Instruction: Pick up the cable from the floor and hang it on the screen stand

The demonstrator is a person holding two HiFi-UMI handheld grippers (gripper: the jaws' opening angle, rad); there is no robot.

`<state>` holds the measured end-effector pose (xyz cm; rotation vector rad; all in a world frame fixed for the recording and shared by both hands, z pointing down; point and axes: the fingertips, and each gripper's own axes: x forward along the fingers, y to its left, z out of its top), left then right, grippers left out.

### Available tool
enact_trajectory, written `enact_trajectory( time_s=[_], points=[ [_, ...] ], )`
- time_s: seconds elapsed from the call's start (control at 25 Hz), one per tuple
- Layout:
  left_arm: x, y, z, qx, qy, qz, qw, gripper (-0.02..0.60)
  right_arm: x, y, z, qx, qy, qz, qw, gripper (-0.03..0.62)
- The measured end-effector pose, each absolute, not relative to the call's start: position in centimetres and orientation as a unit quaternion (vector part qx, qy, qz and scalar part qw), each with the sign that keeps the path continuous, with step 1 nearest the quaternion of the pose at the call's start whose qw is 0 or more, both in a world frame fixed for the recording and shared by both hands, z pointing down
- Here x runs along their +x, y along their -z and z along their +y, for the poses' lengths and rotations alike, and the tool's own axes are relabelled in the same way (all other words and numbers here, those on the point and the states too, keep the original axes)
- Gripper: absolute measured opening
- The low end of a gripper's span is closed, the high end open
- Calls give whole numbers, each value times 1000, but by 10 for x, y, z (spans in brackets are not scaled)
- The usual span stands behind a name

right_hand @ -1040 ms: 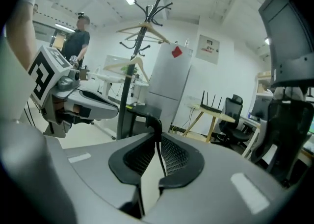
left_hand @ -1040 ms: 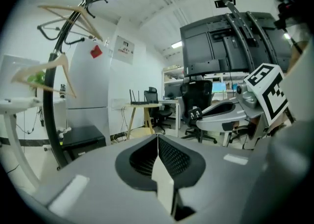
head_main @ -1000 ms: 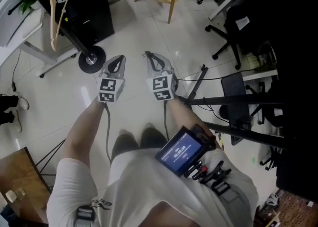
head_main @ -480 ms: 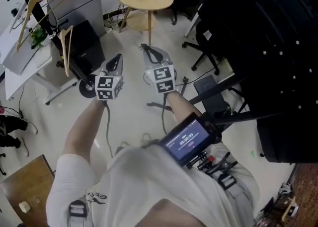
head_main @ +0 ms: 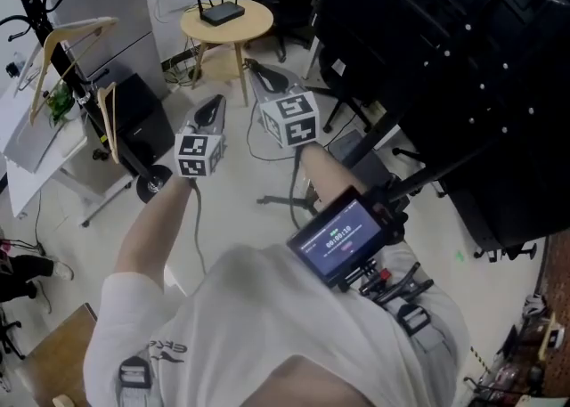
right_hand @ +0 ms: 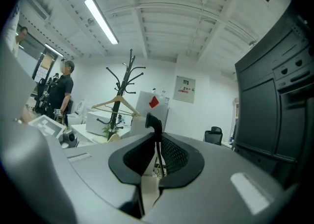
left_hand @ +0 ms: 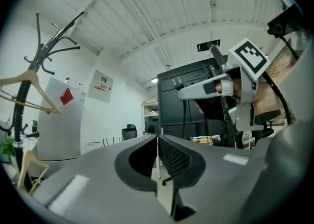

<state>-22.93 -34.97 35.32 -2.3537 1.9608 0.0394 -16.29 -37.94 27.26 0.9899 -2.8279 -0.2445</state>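
Note:
My right gripper point(right_hand: 157, 142) is shut on a thin black cable point(right_hand: 154, 122); its moulded plug end sticks up from between the jaws. In the head view the right gripper point(head_main: 256, 71) is held up level in front of me, close to the big black screen point(head_main: 445, 49) on its dark stand point(head_main: 419, 178). The left gripper point(head_main: 214, 107) is beside it on the left, shut, with nothing between its pads point(left_hand: 169, 157). From the left gripper view I see the right gripper point(left_hand: 230, 78) against the black screen point(left_hand: 179, 100). How the cable hangs below the jaws I cannot make out.
A round wooden table point(head_main: 223, 18) with a router stands ahead. A coat rack with wooden hangers point(head_main: 71, 40) and a black box point(head_main: 142, 120) are at the left, by a white desk point(head_main: 36, 147). Office chairs sit behind the screen. A person point(right_hand: 63, 90) stands far left.
Both grippers have risen from near the floor to chest height. The head view has swung up, so the round table and the black screen now fill the top.

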Motion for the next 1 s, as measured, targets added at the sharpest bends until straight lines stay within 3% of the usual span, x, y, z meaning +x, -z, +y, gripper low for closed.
enact_trajectory(
  time_s=[0.68, 1.0],
  points=[
    [-69, -360, -346, -854, 13, 520, 30, 8, -9, -143, -347, 427, 53, -903, -17, 51],
    [-26, -426, -357, -878, 65, 474, 23, 117, 16, -111, -345, 443, 68, -893, -48, 51]
  ],
)
